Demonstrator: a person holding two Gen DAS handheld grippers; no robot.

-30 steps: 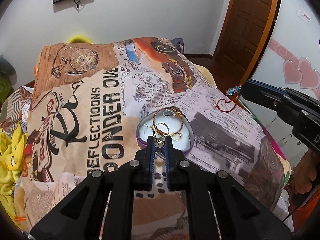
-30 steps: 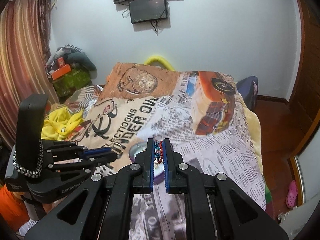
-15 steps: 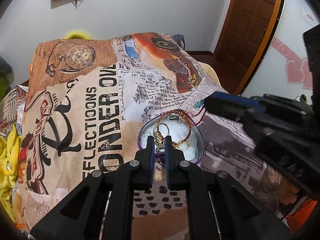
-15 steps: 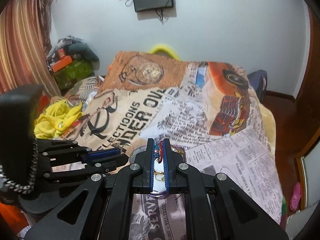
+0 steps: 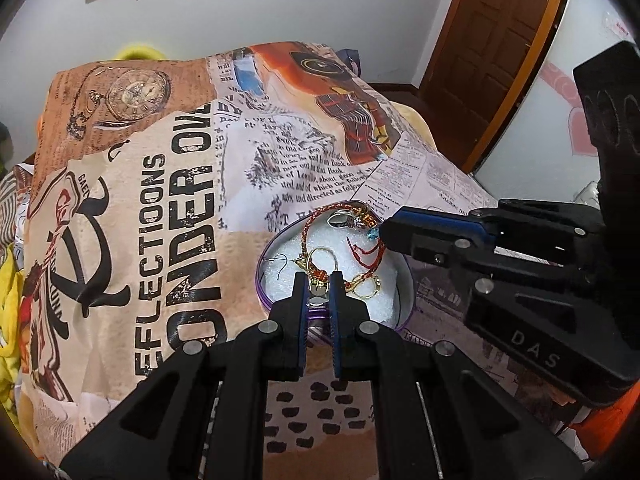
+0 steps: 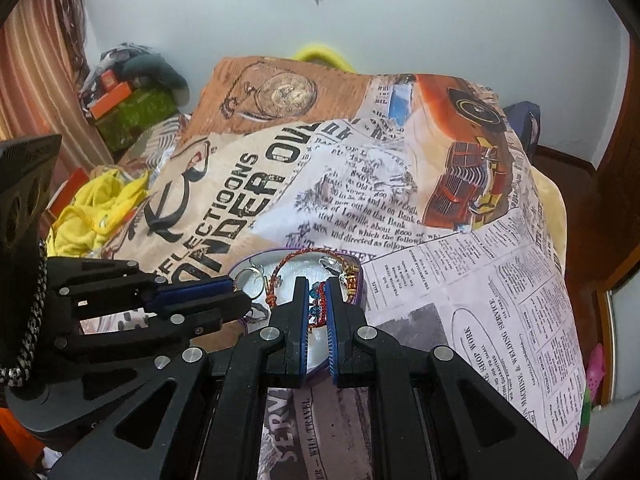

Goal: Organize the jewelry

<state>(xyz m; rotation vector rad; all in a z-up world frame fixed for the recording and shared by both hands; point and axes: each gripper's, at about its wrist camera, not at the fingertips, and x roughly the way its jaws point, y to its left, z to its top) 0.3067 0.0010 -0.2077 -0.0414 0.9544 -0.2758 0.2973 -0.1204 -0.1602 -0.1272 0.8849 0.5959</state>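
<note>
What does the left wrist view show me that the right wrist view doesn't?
Only the left wrist view shows the wooden door and the tin's white padding with a loose gold ring. Only the right wrist view shows the striped curtain, the yellow cloth, and the beaded bracelet clamped in the right gripper. Both show the round tin and the red-gold bangle.

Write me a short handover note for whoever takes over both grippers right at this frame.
Left gripper: shut on the rim of the tin, near a gold ring.
Right gripper: shut on a red and blue beaded bracelet, held over the tin.
Tin sits on the printed blanket; a red cord bracelet and rings already lie inside on white foam.
Left: release the beaded bracelet into the tin.
</note>
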